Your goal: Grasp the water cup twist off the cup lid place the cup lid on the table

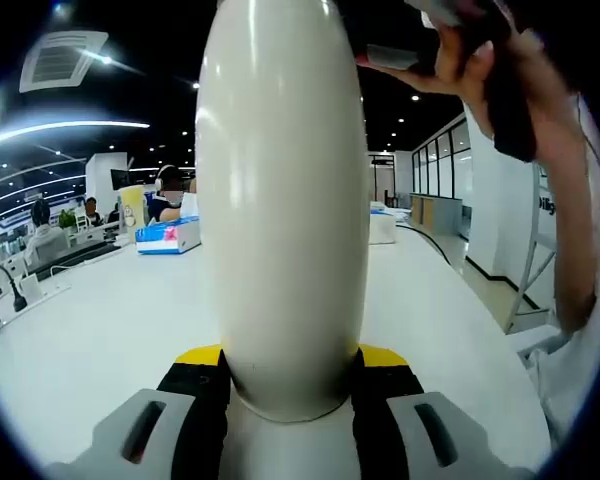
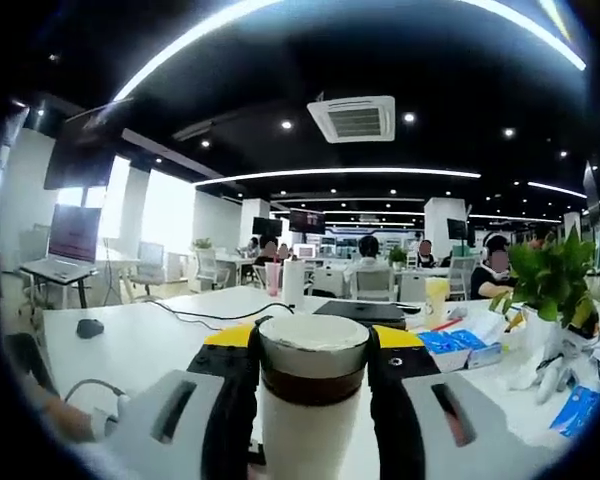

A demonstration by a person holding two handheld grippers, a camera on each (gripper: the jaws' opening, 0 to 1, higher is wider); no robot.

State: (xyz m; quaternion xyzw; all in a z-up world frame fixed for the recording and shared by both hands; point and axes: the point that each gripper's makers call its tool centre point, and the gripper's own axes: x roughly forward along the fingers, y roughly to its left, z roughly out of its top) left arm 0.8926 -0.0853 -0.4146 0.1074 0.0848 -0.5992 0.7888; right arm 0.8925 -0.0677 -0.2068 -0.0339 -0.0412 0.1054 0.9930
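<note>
Laptop (image 2: 62, 243), potted plant (image 2: 553, 283), blue box (image 1: 168, 236).

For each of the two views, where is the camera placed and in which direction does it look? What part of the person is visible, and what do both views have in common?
Left gripper view: rides on the left gripper, looking along its jaws at the white cup body clamped between them; a hand and arm show at upper right.
Right gripper view: rides on the right gripper, looking across the office; its jaws close on the cup's lid end.
Shared: the white table and the office behind.
</note>
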